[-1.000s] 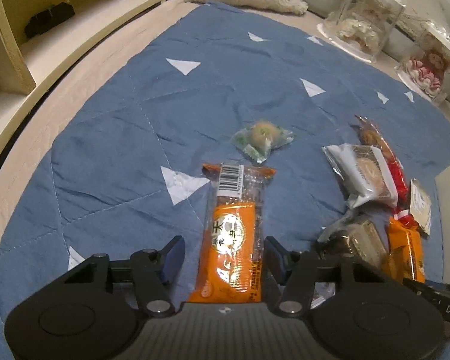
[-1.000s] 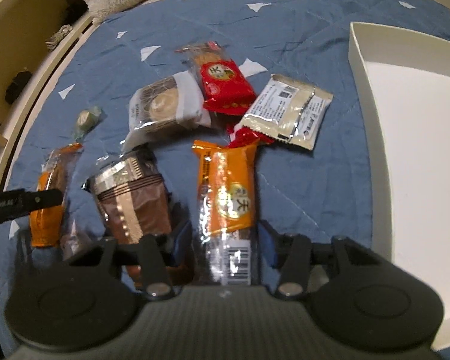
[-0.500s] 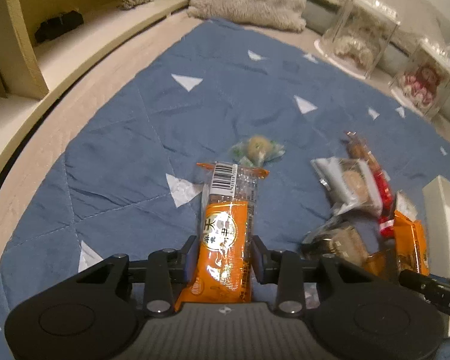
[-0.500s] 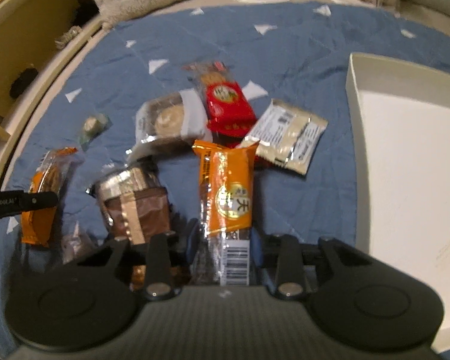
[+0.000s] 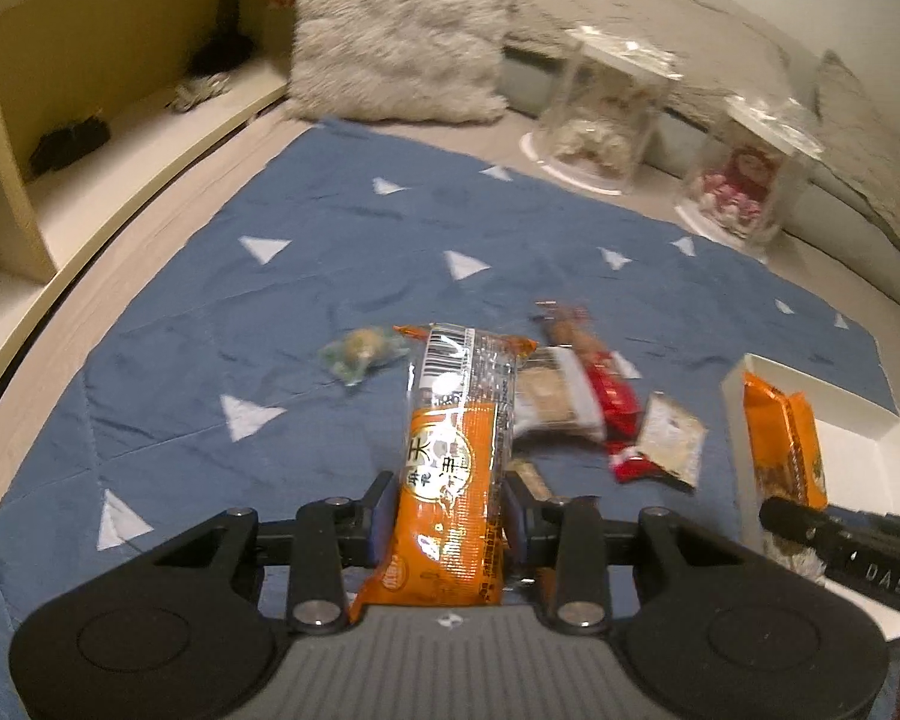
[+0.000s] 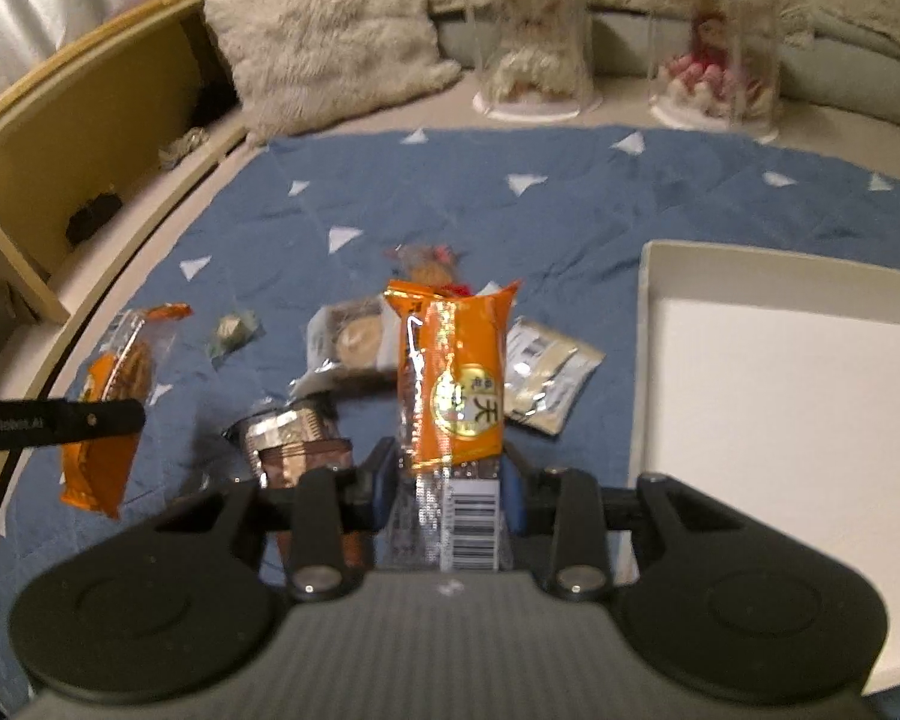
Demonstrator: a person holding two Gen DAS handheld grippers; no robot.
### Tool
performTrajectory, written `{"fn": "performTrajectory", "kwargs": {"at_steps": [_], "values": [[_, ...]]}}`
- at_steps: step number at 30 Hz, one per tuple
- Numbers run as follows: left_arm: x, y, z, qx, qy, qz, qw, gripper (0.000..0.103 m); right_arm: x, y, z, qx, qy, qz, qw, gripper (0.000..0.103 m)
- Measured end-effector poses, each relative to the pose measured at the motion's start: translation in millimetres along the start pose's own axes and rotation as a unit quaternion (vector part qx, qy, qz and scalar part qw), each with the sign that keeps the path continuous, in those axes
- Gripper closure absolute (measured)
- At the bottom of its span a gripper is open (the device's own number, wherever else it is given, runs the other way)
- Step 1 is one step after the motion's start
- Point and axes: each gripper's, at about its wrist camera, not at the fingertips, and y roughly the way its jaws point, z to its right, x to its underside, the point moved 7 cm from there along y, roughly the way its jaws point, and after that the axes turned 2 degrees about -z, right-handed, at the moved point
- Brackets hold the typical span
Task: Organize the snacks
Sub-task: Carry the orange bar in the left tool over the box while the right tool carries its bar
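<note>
My left gripper [image 5: 444,510] is shut on an orange snack bar [image 5: 456,450] and holds it above the blue mat [image 5: 270,324]. My right gripper [image 6: 447,483] is shut on a second orange snack bar [image 6: 459,384], also lifted. That second bar also shows in the left wrist view [image 5: 783,438], over the white tray [image 5: 858,450]. The left one shows in the right wrist view [image 6: 105,420]. The white tray [image 6: 780,276] lies at the right. Other snacks lie on the mat: a red pack [image 5: 615,402], a white pack [image 6: 354,342], a silver pack [image 6: 546,378], a brown pack [image 6: 294,438], a small green sweet [image 5: 360,351].
A fluffy cushion [image 5: 402,36] and two clear display boxes with dolls [image 5: 600,120] [image 5: 750,180] stand at the far edge of the mat. A wooden shelf unit [image 5: 90,90] runs along the left.
Both grippers closed on their orange bars and lifted them off the mat. Both views have tilted up, and the right bar now hangs over the white tray's edge.
</note>
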Motion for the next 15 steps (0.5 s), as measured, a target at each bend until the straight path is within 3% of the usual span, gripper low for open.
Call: {"fn": "performTrajectory", "kwargs": {"at_steps": [15], "values": [[11.3, -3.0, 119.2, 0.054, 0.034, -0.005, 0.9980, 0.064, 7.5, -75.4, 112.2, 0.067, 0.030, 0.037, 0.997, 0.063]]}}
